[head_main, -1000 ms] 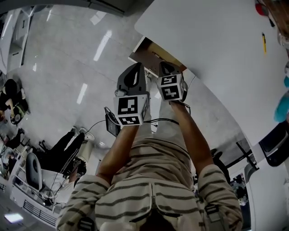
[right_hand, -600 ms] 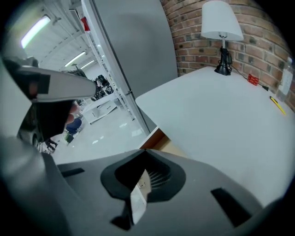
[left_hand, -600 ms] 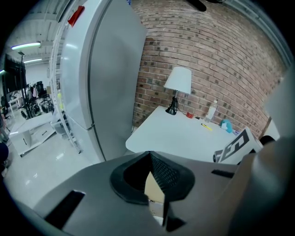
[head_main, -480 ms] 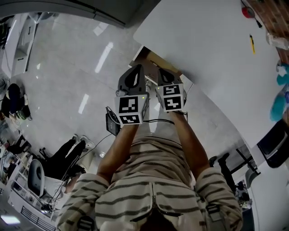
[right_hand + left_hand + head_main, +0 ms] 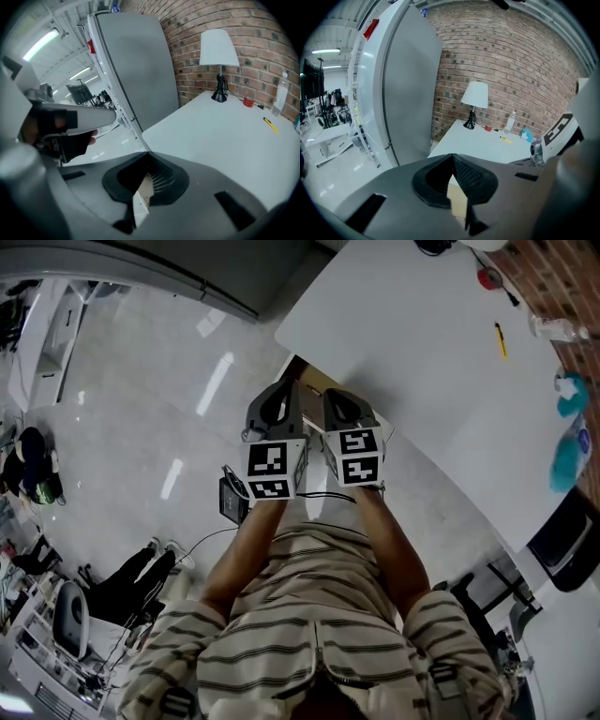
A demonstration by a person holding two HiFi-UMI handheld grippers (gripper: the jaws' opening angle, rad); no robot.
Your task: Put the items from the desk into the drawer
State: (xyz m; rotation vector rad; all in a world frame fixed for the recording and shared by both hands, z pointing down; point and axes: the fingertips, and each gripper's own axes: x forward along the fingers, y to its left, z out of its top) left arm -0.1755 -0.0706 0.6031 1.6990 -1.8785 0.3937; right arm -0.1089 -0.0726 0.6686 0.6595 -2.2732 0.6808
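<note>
I hold both forearms [image 5: 239, 554] stretched forward, side by side. My left tongs [image 5: 283, 396] and right tongs [image 5: 337, 401] sit just beside each other, pitched downward, marker cubes [image 5: 272, 470] facing me. Each pair of jaws: closed, tips meeting.

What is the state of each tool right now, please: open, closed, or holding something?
Left tool: closed, holding nothing.
Right tool: closed, holding nothing.

i see the white desk [image 5: 403, 343] carrying a lamp [image 5: 218, 58], red thing [image 5: 248, 101], yellow pen [image 5: 501, 339], bottle [image 5: 281, 97] and teal thing [image 5: 568, 392].
</note>
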